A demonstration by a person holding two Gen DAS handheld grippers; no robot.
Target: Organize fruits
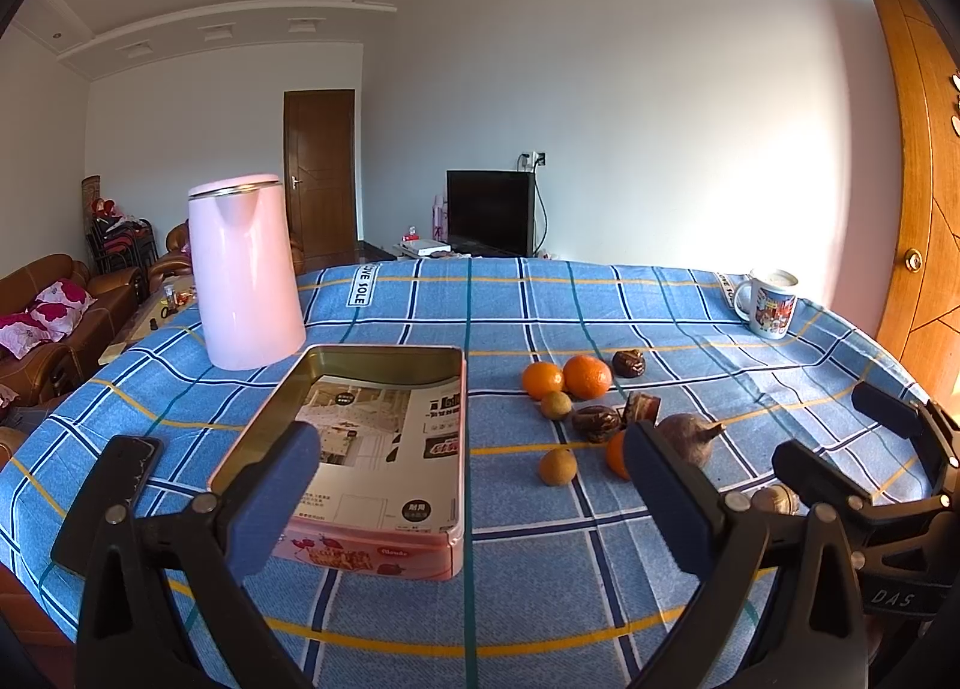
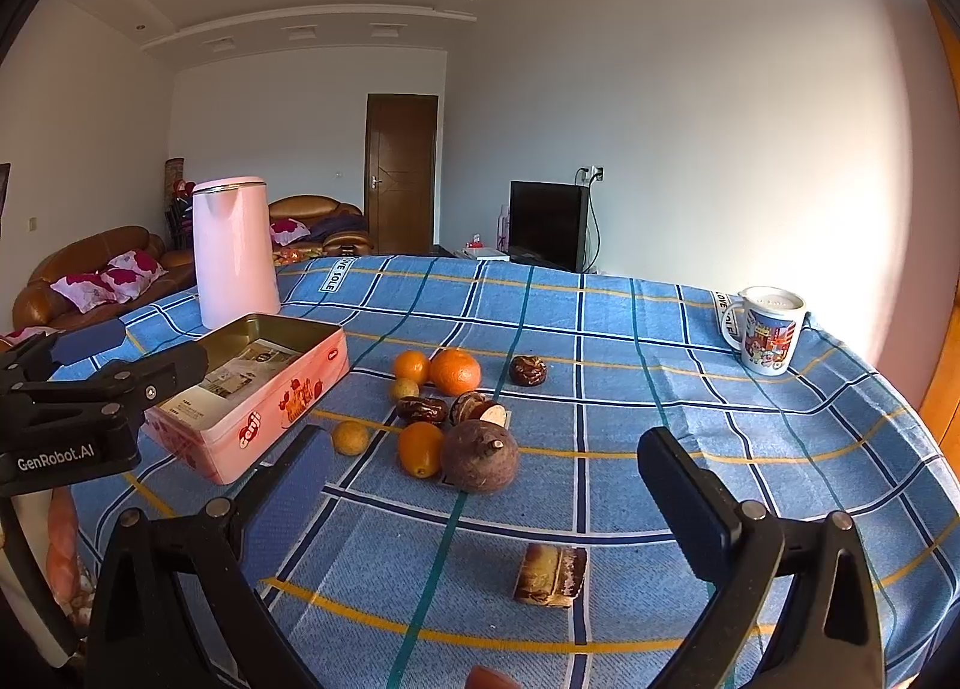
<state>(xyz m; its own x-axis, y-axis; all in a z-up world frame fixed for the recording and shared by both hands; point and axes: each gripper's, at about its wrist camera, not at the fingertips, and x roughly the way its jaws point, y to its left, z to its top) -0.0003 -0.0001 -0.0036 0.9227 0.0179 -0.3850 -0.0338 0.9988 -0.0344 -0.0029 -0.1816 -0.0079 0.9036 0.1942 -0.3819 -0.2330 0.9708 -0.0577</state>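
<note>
2 grippers hover above the near edge of the table, both spread wide and holding nothing: the left gripper (image 1: 471, 500) faces the pink tin (image 1: 360, 449), the right gripper (image 2: 486, 500) faces the fruit.

The tin lies open toward the table's left side, in front of the pink kettle (image 1: 246, 269), with only a printed sheet inside. The fruit is loose on the blue checked cloth (image 2: 660, 389) near the table's middle: 2 oranges (image 2: 455, 371) touching, a small oval orange fruit (image 2: 420, 449) against a round brown fruit (image 2: 480, 464), dark dried pieces (image 2: 422, 410) between them, and a brown chunk (image 2: 551, 575) alone near the front edge. A mug (image 2: 765, 338) stands at the far right corner.

The first pick likely falls to the right gripper. That lone chunk is the easiest start: come straight down, close across its narrow side, lift clear before crossing to the tin. In the cluster, neighbours may roll when 1 is pulled out.
</note>
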